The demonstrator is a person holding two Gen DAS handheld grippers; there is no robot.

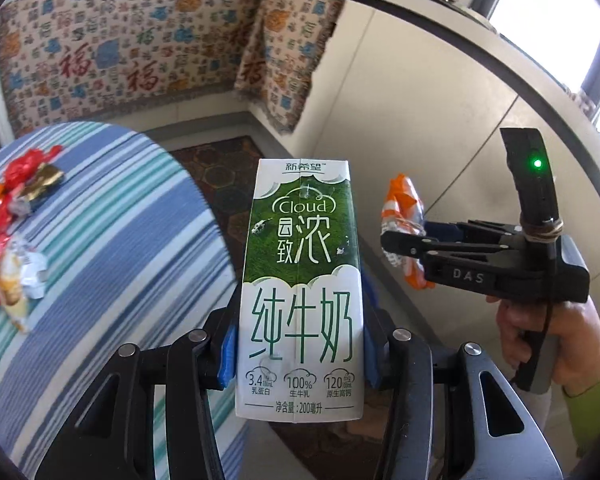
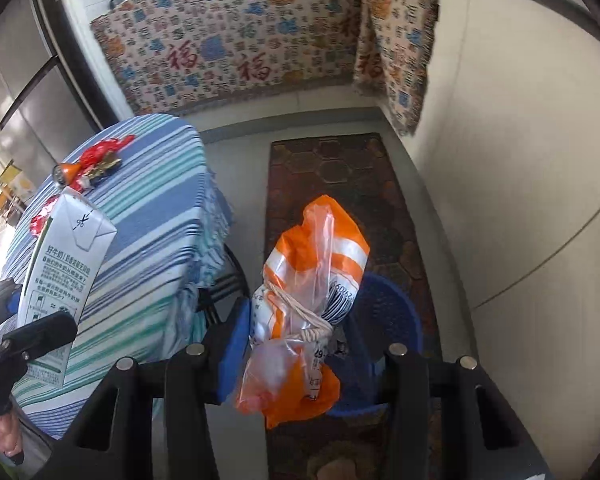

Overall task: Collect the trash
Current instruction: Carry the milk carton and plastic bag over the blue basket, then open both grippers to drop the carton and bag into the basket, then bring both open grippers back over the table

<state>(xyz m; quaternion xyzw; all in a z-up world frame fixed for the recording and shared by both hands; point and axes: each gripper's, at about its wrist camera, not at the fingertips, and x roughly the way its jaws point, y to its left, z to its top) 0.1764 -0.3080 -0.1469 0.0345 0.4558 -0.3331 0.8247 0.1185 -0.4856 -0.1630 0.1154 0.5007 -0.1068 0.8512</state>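
A green and white milk carton [image 1: 300, 292] stands upright between the blue pads of my left gripper [image 1: 298, 356], which is shut on it, off the right edge of the table. In the right wrist view the same carton [image 2: 60, 280] shows at the left. My right gripper [image 2: 296, 344] is shut on an orange and clear plastic bag [image 2: 304, 280] tied with white string, held in the air over a blue bin [image 2: 384, 312]. From the left wrist view the bag [image 1: 404, 216] and the right gripper [image 1: 404, 248] appear at the right, with a hand on the handle.
A round table with a blue striped cloth [image 1: 112, 248] carries several red, gold and orange wrappers [image 1: 16, 208]. A dark patterned mat [image 2: 340, 184] lies on the floor under the bin. A patterned fabric [image 2: 236, 44] hangs behind, and a pale cabinet wall [image 2: 520, 200] stands at the right.
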